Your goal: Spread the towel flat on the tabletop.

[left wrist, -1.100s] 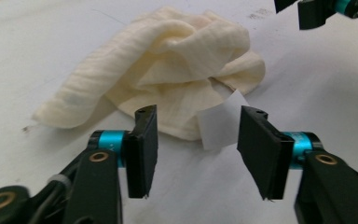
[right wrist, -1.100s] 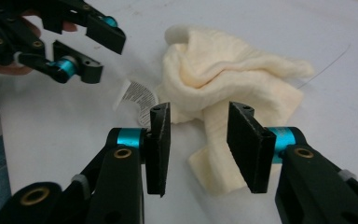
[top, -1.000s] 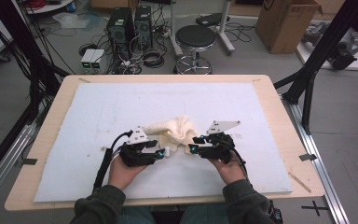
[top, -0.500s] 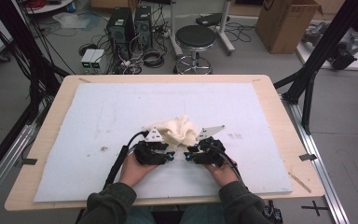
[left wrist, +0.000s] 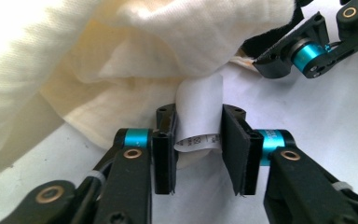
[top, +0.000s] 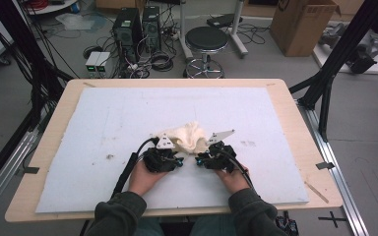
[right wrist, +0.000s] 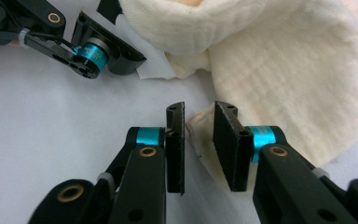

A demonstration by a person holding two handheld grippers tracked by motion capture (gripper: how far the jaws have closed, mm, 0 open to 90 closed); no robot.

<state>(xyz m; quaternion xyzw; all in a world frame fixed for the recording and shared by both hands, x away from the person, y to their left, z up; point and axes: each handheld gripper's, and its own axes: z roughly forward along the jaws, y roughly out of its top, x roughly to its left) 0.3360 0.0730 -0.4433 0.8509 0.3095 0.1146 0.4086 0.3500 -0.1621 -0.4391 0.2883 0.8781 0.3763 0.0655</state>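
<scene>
A crumpled cream cloth (top: 187, 136) lies in the middle of the white mat (top: 103, 128). Both grippers sit low at its near edge, close together. My left gripper (top: 176, 155) (left wrist: 199, 114) has a curled white label (left wrist: 199, 100) of the cloth between its jaws. The jaws have just been closing, and the label is not squeezed flat. My right gripper (top: 202, 156) (right wrist: 199, 109) straddles a cream corner of the cloth (right wrist: 200, 126). Its jaws have also been closing, and a gap still shows. Each gripper view shows the other gripper's jaw close by.
The mat covers a wooden table (top: 305, 128) with bare mat on all sides of the cloth. Beyond the far edge stand a stool (top: 205, 42), computer towers (top: 138, 27) and a cardboard box (top: 302, 22). Black frame posts (top: 325, 83) flank the table.
Both hands have drawn in toward each other and sunk to the cloth's near edge. Both pairs of jaws now stand narrower around the cloth's label and corner.
</scene>
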